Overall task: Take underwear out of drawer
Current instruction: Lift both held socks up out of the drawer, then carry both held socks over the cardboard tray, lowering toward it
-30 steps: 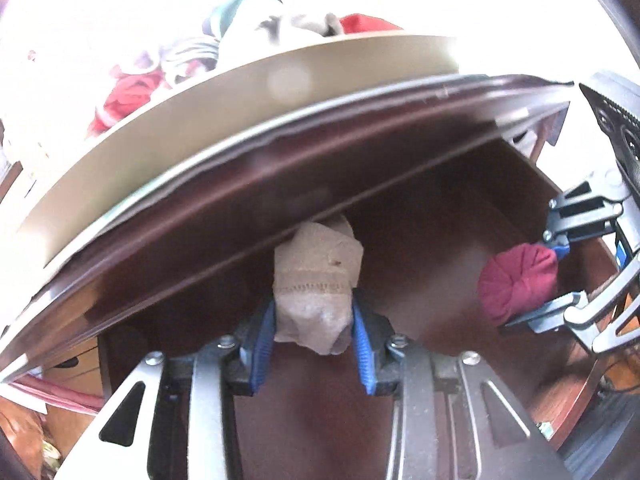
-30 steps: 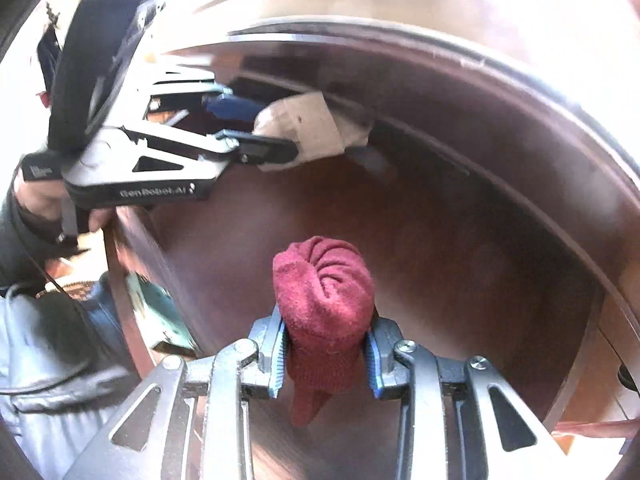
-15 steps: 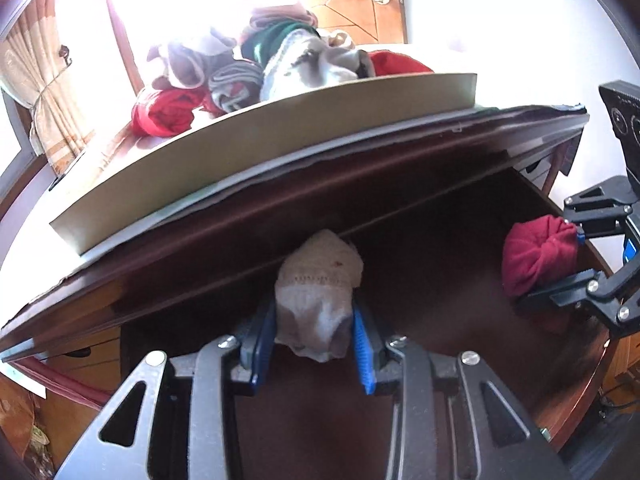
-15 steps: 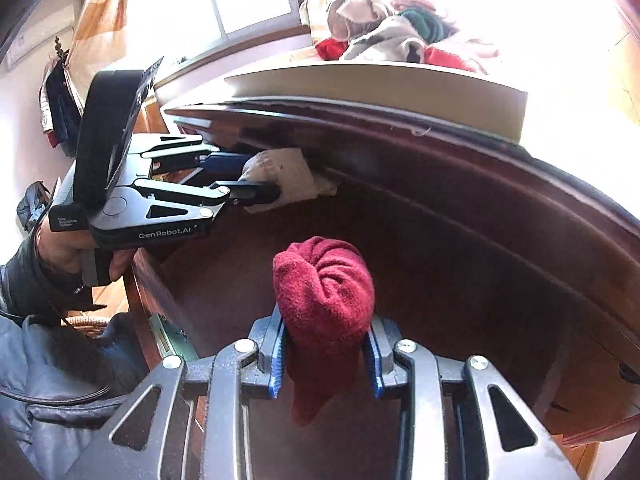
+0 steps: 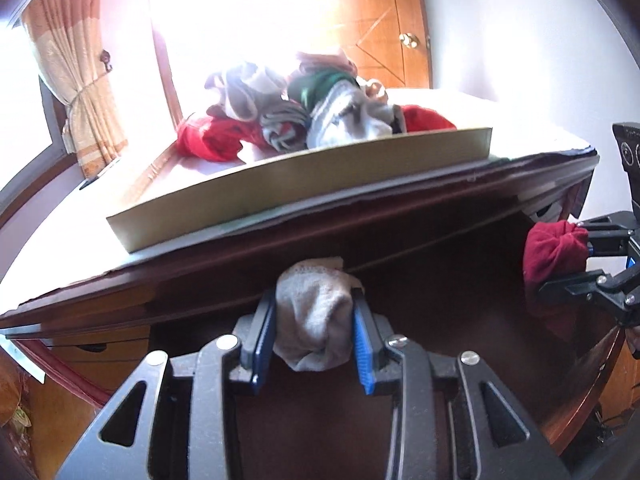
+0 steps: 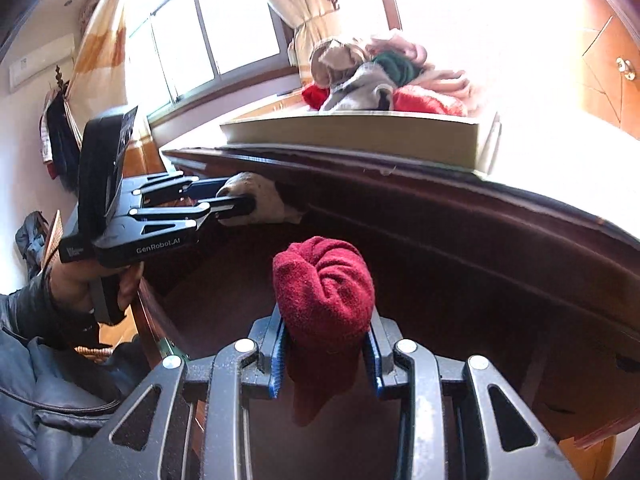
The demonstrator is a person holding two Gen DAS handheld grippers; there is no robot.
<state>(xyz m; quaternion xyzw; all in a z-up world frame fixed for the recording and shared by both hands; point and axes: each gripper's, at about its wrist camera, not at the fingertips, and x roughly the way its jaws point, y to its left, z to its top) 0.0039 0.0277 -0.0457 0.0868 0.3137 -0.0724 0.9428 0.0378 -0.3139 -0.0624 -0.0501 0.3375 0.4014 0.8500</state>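
My left gripper (image 5: 314,330) is shut on a rolled grey-white bundle of underwear (image 5: 312,316) and holds it just under the dark wooden tabletop edge, above the open drawer (image 5: 460,280). My right gripper (image 6: 325,336) is shut on a rolled dark red bundle (image 6: 324,292), held above the drawer's dark interior (image 6: 460,300). The left gripper (image 6: 240,204) with its pale bundle (image 6: 264,204) shows in the right wrist view at left. The right gripper's fingers (image 5: 576,284) with the red bundle (image 5: 554,252) show at the right edge of the left wrist view.
A shallow beige tray (image 5: 304,188) stands on the white tabletop, holding a pile of rolled clothes (image 5: 304,116) in red, grey and green; it also shows in the right wrist view (image 6: 360,132). Curtains (image 5: 76,64), a window (image 6: 200,40) and a wooden door (image 5: 400,28) lie behind.
Both grippers have risen with their bundles out of the drawer toward the tabletop edge; the tray and pile on top have come into view.
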